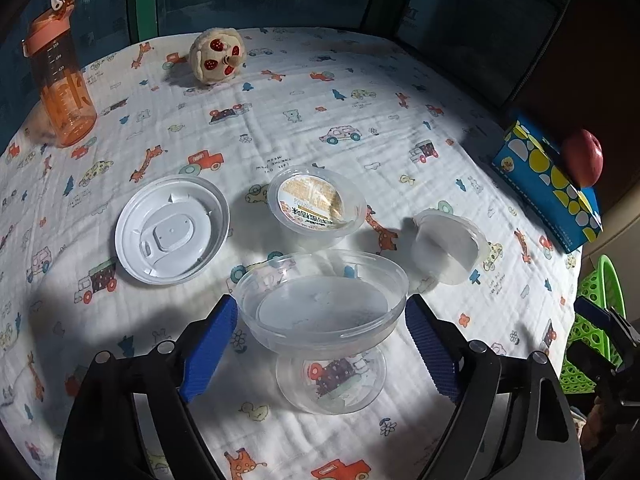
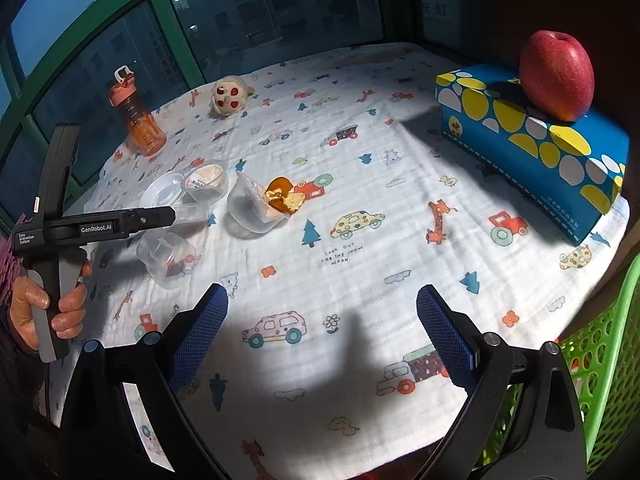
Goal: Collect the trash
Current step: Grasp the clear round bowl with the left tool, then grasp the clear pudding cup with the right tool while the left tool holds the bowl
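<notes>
The left tongs (image 1: 322,320) are spread on either side of a clear plastic bowl (image 1: 320,300), their blue pads just beside its rim; whether they touch it I cannot tell. A clear cup (image 1: 332,378) lies on its side under the bowl on the cloth-covered counter (image 1: 280,128). Beyond are a white lid (image 1: 172,230), a pudding cup (image 1: 316,206) with a printed label too small to read, and an empty tipped cup (image 1: 448,244). The right tongs (image 2: 322,312) are spread with nothing between them, near a green basket (image 2: 600,360). The left tool's side reads "GenRobot.AI". The cloth carries "LOOK OUT FOR THE SNOW MOON". An apple (image 2: 556,74) sits on a blue box (image 2: 532,144).
</notes>
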Demonstrator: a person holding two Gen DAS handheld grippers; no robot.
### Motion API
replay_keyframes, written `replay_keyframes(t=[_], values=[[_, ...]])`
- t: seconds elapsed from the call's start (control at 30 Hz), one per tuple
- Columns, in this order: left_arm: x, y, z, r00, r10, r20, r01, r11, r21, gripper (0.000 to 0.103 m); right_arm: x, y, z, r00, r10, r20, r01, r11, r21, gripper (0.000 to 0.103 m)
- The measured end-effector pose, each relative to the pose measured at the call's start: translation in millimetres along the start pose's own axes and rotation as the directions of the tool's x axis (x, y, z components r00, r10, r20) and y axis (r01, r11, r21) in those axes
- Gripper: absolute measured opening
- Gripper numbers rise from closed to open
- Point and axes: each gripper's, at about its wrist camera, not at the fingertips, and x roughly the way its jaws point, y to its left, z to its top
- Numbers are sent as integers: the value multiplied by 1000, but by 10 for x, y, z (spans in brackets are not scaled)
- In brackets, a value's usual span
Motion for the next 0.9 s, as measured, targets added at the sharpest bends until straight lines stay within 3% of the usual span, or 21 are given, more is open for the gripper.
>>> replay_keyframes(t=[0.27,0.9], values=[[-118,17,-8,999,-14,47,14,1000,2,80,109,58,34,1000,9,-10,-9,1000,-21,94],[-659,235,-156,989,-48,139,56,997,-57,80,796,523,404,997,59,-56,-65,990,-122,93]])
